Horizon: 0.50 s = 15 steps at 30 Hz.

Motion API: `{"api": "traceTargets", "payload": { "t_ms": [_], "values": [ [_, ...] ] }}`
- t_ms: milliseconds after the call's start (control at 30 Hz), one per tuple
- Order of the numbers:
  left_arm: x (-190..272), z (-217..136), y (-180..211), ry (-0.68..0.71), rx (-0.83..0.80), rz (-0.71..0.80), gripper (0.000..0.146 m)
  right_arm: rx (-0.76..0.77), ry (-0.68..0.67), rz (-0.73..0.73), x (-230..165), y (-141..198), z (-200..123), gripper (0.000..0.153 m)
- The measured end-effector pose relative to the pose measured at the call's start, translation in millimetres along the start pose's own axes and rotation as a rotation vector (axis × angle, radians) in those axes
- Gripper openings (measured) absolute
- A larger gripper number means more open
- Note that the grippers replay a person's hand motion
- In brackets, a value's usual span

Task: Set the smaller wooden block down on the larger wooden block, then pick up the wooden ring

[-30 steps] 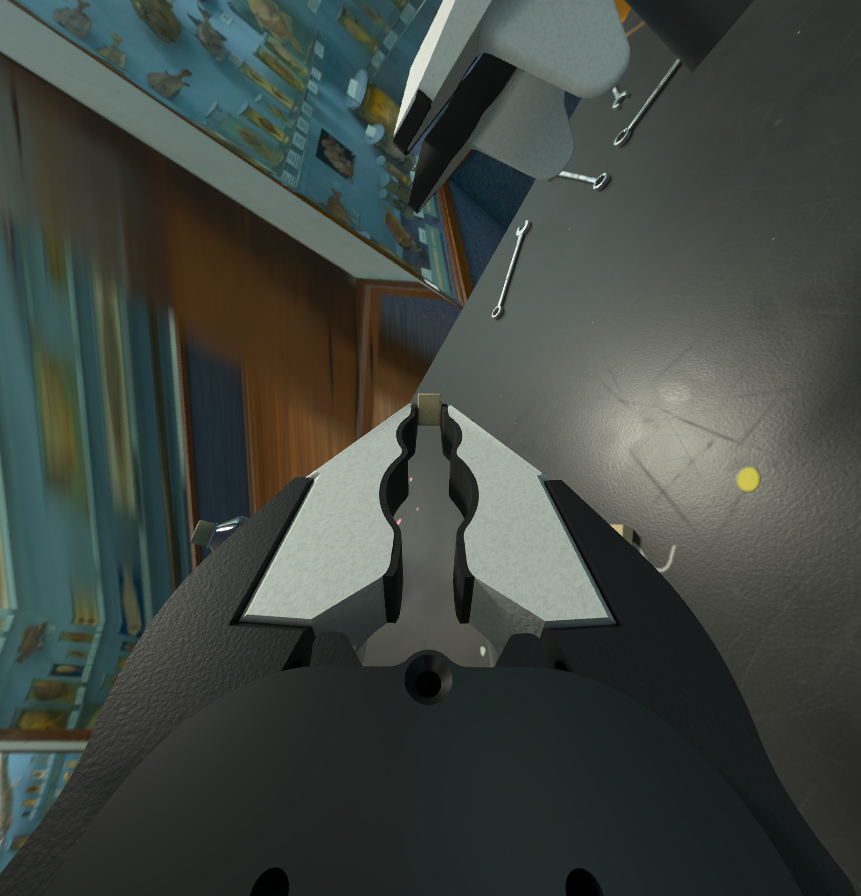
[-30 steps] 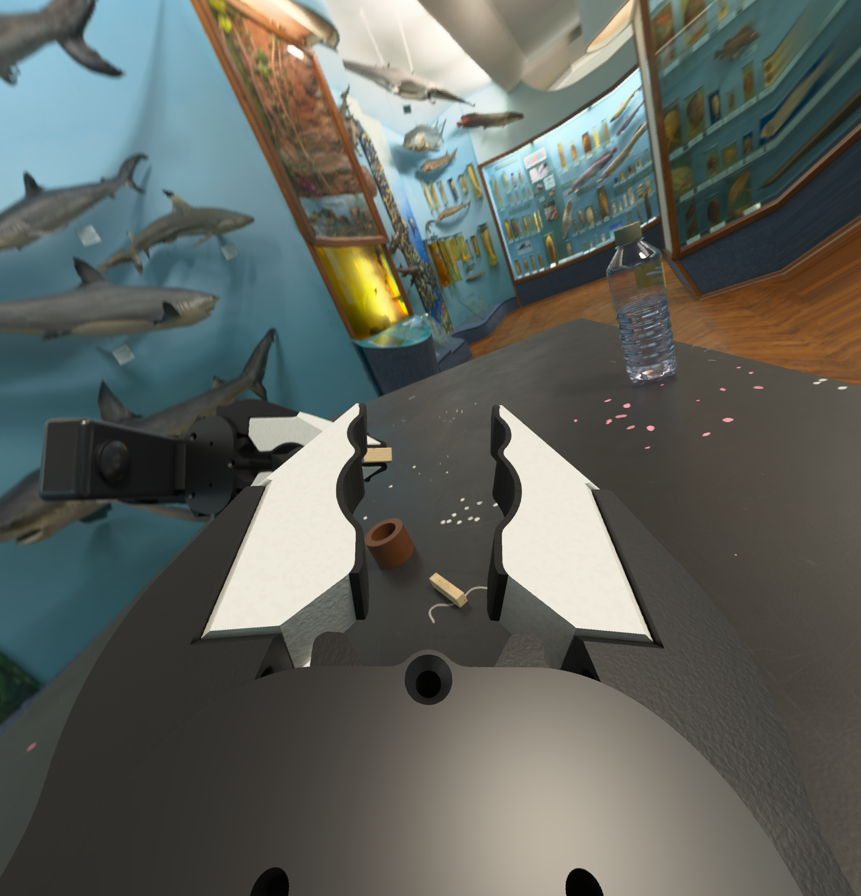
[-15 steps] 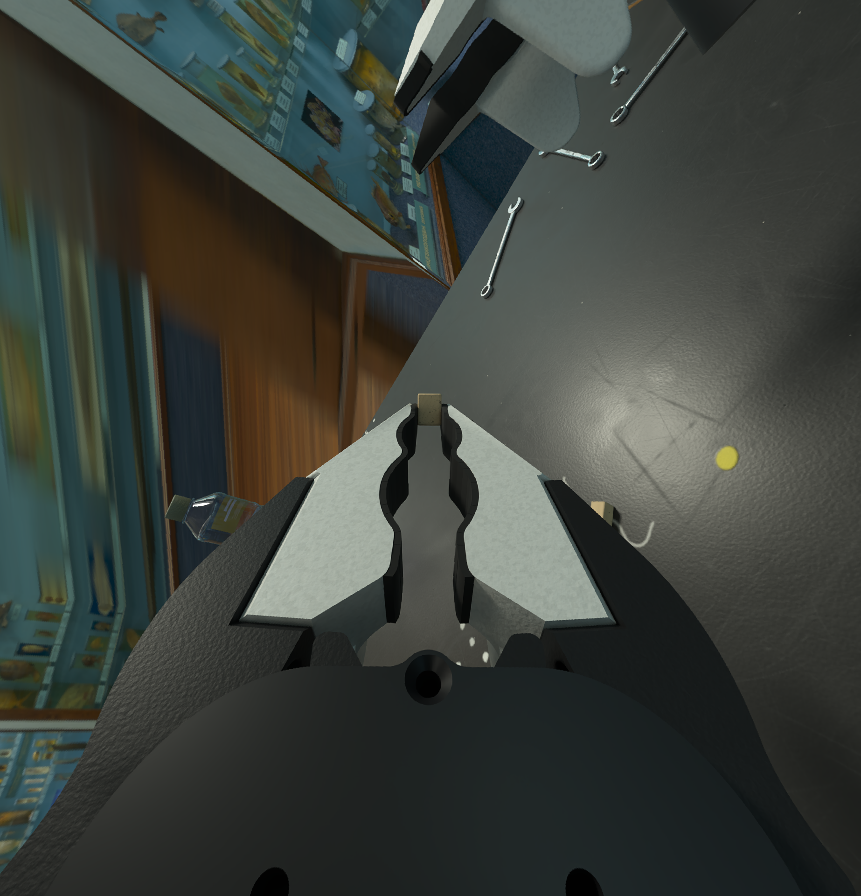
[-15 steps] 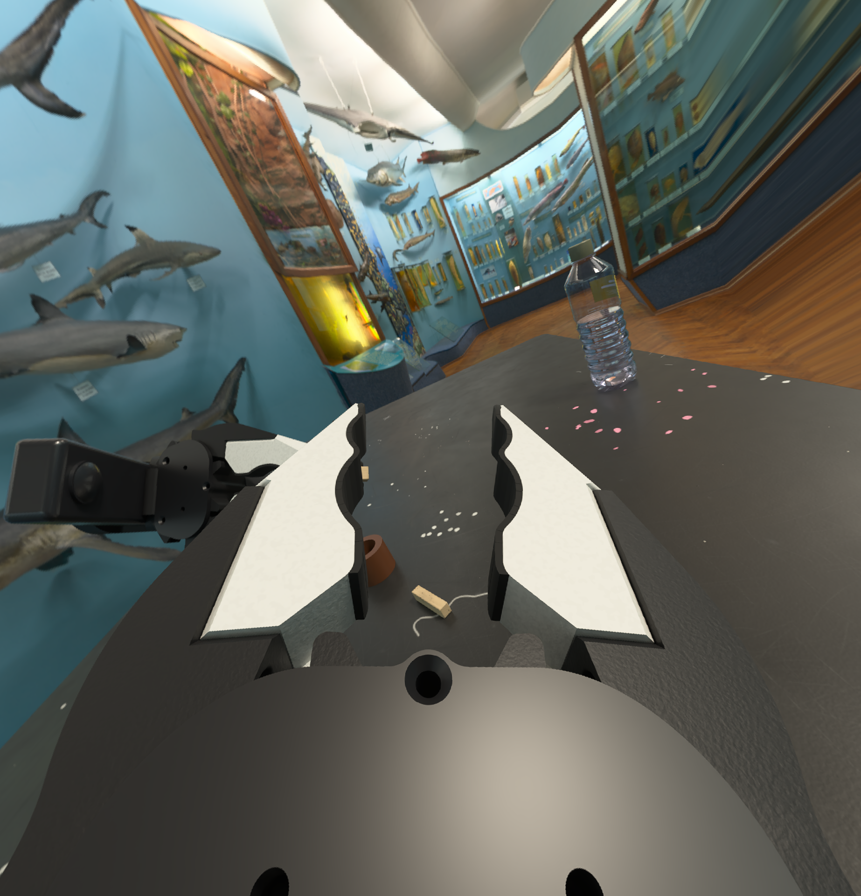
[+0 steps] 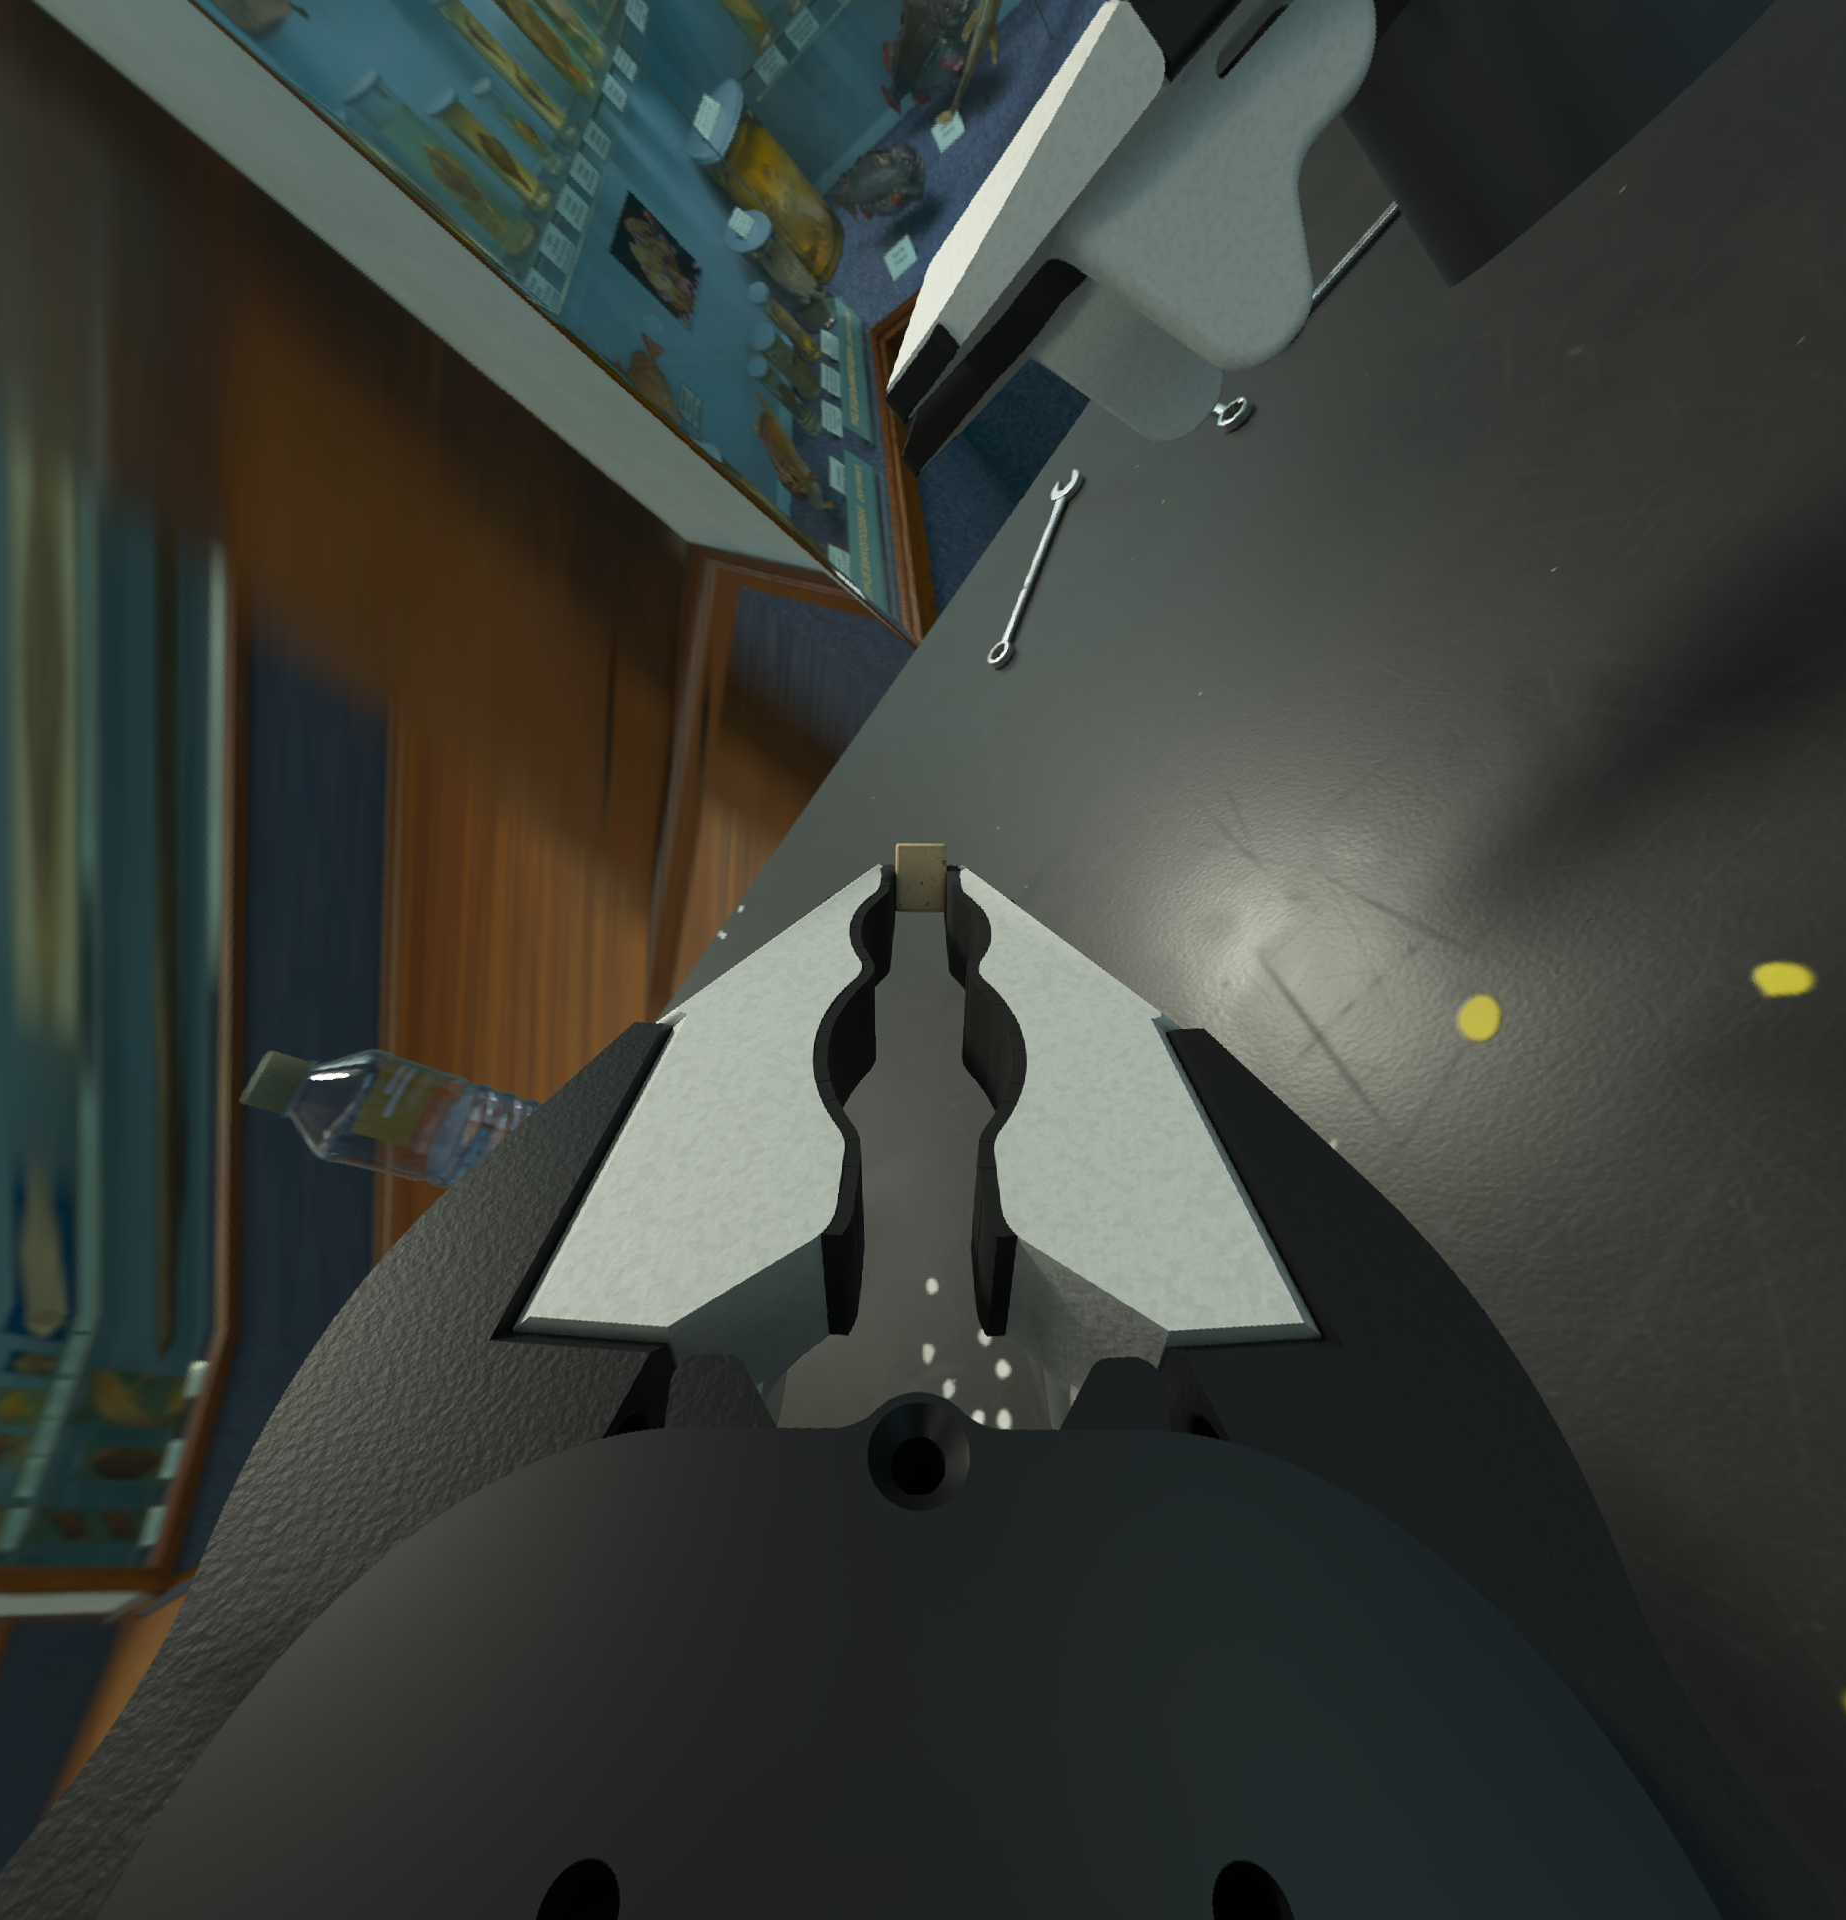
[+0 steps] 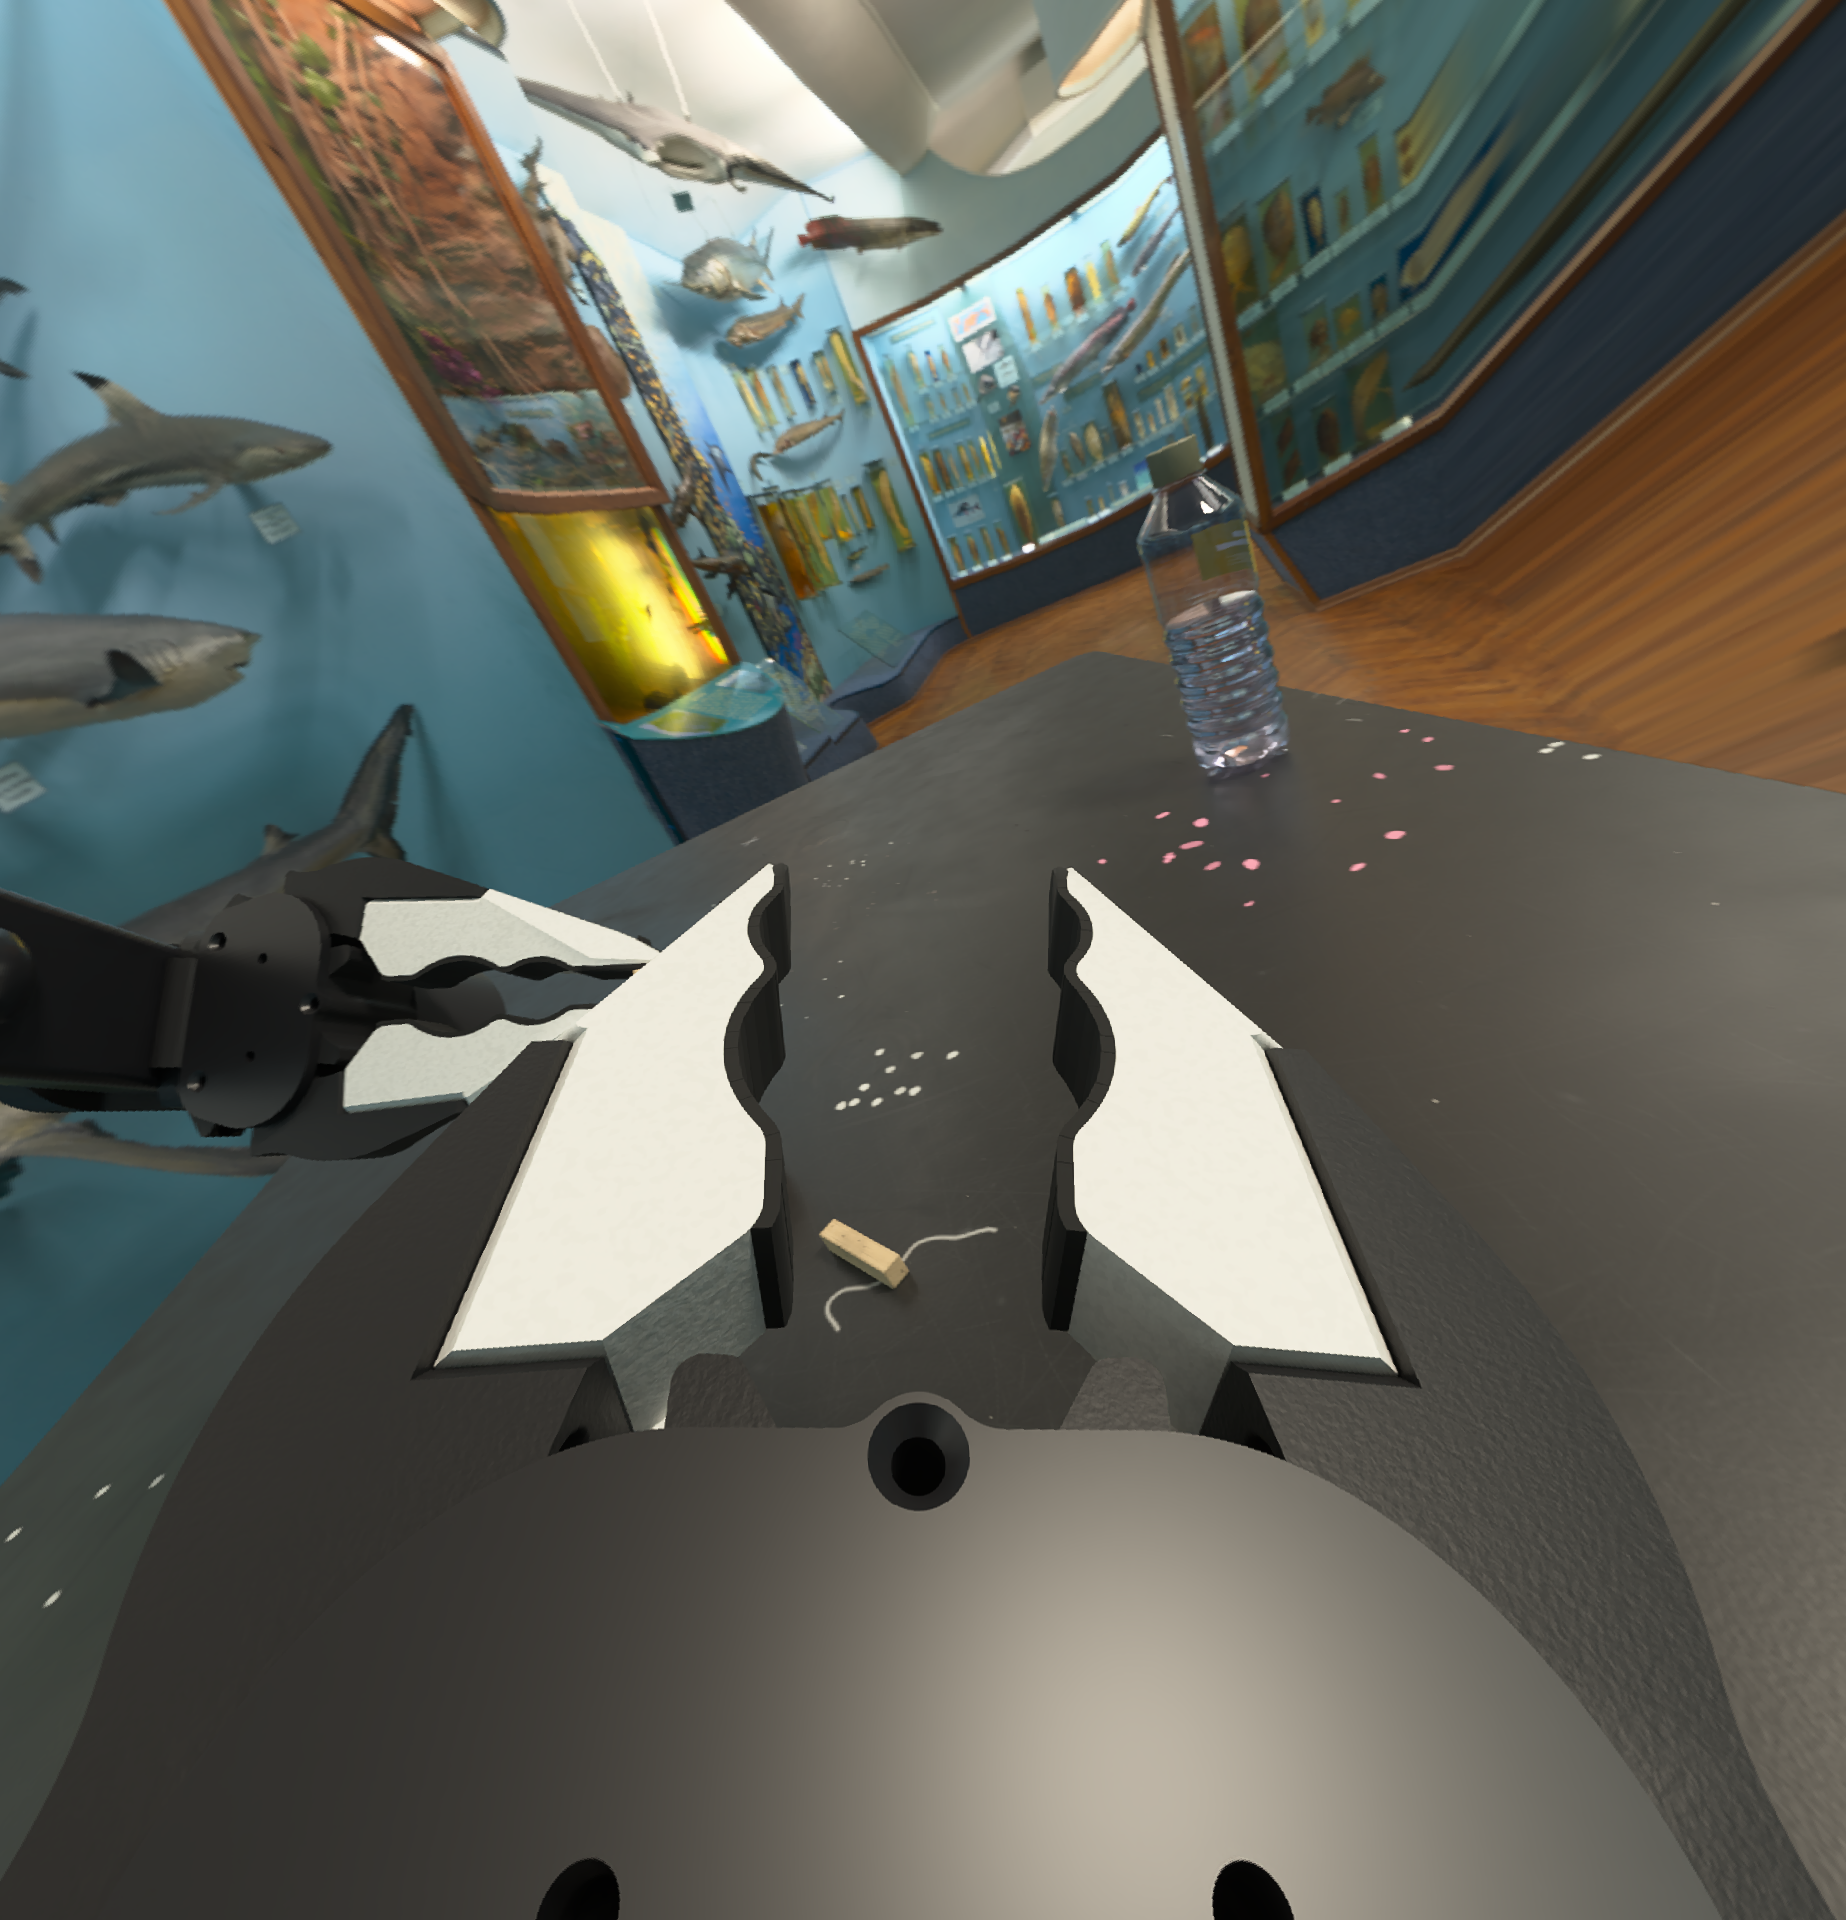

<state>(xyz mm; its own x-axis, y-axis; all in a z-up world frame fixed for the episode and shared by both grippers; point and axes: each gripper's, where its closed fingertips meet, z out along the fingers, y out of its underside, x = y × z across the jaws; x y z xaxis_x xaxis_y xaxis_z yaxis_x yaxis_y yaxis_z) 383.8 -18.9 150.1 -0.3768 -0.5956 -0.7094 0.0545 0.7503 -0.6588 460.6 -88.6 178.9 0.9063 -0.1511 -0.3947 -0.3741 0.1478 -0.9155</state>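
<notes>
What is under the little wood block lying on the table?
The wooden block lies flat on the dark table. A white string runs under one end and shows on both sides. The part beneath is covered.

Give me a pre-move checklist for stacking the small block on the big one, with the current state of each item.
1. Left gripper shut on the smaller block: ok.
2. Larger block lying free on the table, nothing on it: ok.
3. Larger block in the left wrist view: not ok, only visible between the right gripper's fingers.
4. Right gripper open and empty: ok.
5. Wooden ring located: cannot tell, not in either view.
6. String touching the larger block: cannot tell whether it is attached.
</notes>
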Motion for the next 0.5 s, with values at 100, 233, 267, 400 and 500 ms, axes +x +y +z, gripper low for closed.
{"api": "traceTargets", "payload": {
  "t_ms": [100, 233, 267, 400, 500],
  "values": [
    [0.4, 0.2, 0.9, 0.03, 0.008, -0.059, 0.009, 0.022, 0.031, -0.01, 3.1, -8.1, -3.9, 0.051],
    [0.5, 0.2, 0.9, 0.066, 0.011, -0.117, 0.009, 0.041, 0.002, -0.058, -9.1, -18.7, -5.5, 0.053],
    [1.0, 0.4, 0.6, 0.075, 0.012, -0.126, 0.009, 0.029, 0.005, -0.076, -11.0, -17.8, -3.9, 0.054],
    [2.4, 1.6, 2.1, 0.079, -0.006, -0.125, 0.009, -0.005, 0.041, -0.112, -8.4, -12.1, 0.9, 0.056],
    [3.5, 1.5, 4.5, 0.083, -0.012, -0.131, 0.009, -0.005, 0.065, -0.102, -1.9, -11.1, -0.3, 0.055]
  ]
}}
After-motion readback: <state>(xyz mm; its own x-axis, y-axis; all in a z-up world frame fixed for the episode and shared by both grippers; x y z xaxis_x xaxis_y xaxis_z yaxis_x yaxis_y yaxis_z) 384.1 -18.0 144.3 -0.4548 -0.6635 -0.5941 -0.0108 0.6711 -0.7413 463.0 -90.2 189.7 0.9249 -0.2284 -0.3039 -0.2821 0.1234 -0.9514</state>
